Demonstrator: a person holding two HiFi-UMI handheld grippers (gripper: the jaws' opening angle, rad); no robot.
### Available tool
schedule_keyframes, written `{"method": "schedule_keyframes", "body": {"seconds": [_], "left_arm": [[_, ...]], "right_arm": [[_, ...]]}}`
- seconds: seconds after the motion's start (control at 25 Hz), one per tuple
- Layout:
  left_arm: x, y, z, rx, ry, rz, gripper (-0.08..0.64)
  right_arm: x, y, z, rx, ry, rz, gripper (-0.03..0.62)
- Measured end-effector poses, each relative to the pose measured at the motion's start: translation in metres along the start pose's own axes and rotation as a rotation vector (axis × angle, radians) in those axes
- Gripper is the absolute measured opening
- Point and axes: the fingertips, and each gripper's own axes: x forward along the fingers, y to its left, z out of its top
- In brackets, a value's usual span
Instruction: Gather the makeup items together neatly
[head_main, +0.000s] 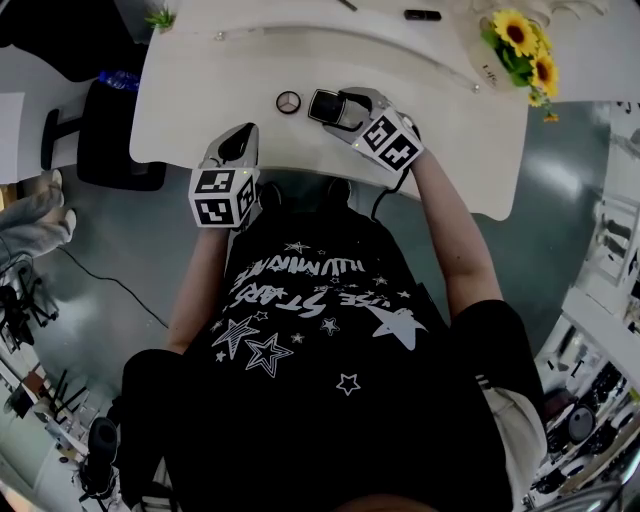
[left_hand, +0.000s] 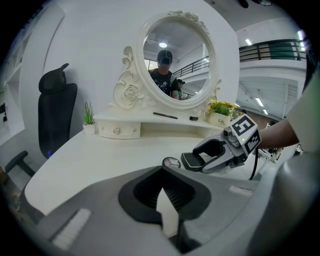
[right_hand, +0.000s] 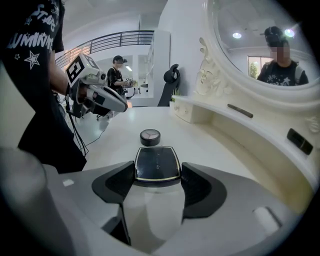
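My right fingers (right_hand: 115, 182) grip the black square compact (right_hand: 157, 164) at the white table's (head_main: 200, 90) middle. My left fingers (left_hand: 142, 192) are closed and empty at its front edge.

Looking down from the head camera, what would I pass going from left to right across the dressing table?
small green plant → left gripper → round compact → black square compact → small black item on the shelf → sunflowers

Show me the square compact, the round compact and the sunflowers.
Square compact (right_hand: 156, 165), right gripper view, middle of lid.
Round compact (right_hand: 150, 135), right gripper view, centre of lid.
Sunflowers (head_main: 516, 31), head view, top bloom.
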Motion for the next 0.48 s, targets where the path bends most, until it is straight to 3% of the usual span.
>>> {"method": "schedule_keyframes", "body": {"seconds": [0.16,0.48], "left_arm": [[0.000,-0.004,0.001,0.001,-0.002,0.010,0.002],[0.004,-0.015,0.014,0.006,-0.037,0.044,0.002]], "right_arm": [[-0.002,0.004,-0.002,-0.042,-0.001,-0.007,0.330],[-0.031,-0.012,0.011,0.010,-0.100,-0.041,0.327]]}}
